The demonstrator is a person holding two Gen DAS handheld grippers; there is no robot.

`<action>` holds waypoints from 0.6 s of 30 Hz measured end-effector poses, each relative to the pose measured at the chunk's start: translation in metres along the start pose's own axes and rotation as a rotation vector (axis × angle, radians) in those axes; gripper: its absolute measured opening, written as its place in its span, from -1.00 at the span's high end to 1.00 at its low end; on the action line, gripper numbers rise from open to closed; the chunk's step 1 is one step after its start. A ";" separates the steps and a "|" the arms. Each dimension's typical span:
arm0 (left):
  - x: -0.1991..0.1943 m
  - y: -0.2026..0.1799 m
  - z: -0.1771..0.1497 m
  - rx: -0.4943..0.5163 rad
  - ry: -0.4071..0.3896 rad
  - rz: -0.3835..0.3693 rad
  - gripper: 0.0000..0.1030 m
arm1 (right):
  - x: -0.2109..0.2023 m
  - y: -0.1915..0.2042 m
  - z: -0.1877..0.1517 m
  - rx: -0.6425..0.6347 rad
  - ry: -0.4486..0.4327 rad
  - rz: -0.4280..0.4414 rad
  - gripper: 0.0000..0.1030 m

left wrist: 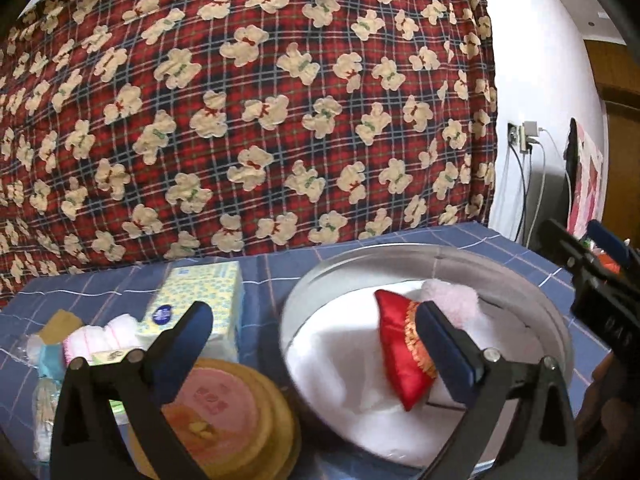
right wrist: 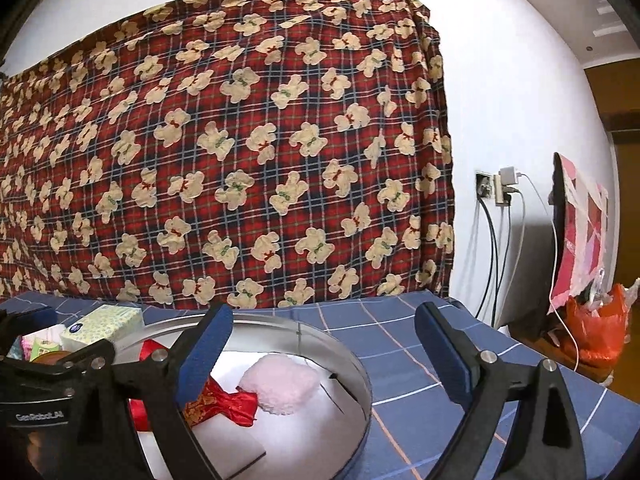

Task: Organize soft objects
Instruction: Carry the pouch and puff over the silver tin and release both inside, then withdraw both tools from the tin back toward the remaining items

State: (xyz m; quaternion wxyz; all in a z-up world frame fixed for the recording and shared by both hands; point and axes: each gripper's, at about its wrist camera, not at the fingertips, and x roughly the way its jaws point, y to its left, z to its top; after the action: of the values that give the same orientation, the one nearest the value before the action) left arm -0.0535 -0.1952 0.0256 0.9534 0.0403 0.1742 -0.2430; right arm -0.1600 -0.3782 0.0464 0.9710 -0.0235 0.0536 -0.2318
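Blue checked tablecloth (right wrist: 420, 344) covers the work surface in both views; left gripper (left wrist: 316, 336) spread wide, nothing between its blue-padded fingers; right gripper (right wrist: 324, 344) likewise wide apart and holding nothing.

Nearest in left wrist view: round stacked yellow-rimmed item with pink top (left wrist: 224, 408) sits under the left finger; just left of it a clutter of small packets and a pink-white rolled cloth (left wrist: 100, 338); behind those a yellow-green patterned tissue pack (left wrist: 204, 292), also seen in right wrist view (right wrist: 104, 322).

Round metal tin (left wrist: 536, 296) sits right of the tissue pack, white lining inside; red satin cushion with gold trim (left wrist: 396, 348) lies in the tin, partly behind the left gripper's right finger; pink fluffy soft item (left wrist: 452, 300) lies just beyond it, the two touching or near touching, cannot tell which.

Right wrist view: same tin (right wrist: 356, 360) below the right gripper's left finger; red satin cushion (right wrist: 228, 404) and pink fluffy item (right wrist: 280, 384) side by side on the white lining; left gripper body visible at lower left (right wrist: 52, 380); right gripper seen at the far right edge of left wrist view (left wrist: 600, 264).

Behind the table: red plaid blanket with cream teddy bears (right wrist: 224, 152) hangs over the wall; right of it a wall socket with chargers and cables (right wrist: 500, 192); further right a pink patterned board (right wrist: 580, 232) and an orange plastic bag (right wrist: 596, 332) on the floor.
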 end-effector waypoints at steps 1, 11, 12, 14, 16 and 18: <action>-0.001 0.002 -0.001 -0.001 -0.001 0.005 -0.99 | -0.001 0.000 0.000 0.004 -0.002 -0.004 -0.82; -0.013 0.018 -0.008 0.017 -0.013 0.052 -0.99 | -0.006 -0.001 0.001 -0.002 -0.023 -0.061 -0.82; -0.015 0.020 -0.009 0.022 -0.018 0.056 -0.99 | -0.007 0.000 0.001 -0.004 -0.025 -0.066 -0.82; -0.018 0.021 -0.010 0.029 -0.027 0.055 -0.99 | -0.008 0.001 0.001 -0.015 -0.032 -0.083 -0.82; -0.020 0.022 -0.010 0.034 -0.033 0.057 -0.99 | -0.009 0.002 0.002 -0.023 -0.036 -0.095 -0.82; -0.021 0.024 -0.010 0.035 -0.035 0.052 -0.99 | -0.010 0.003 0.002 -0.026 -0.040 -0.110 -0.82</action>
State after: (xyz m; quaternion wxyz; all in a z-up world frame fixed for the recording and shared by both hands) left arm -0.0627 -0.1631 0.0231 0.9615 0.0572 0.1521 -0.2216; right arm -0.1674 -0.3708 0.0490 0.9572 -0.0436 0.0360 -0.2837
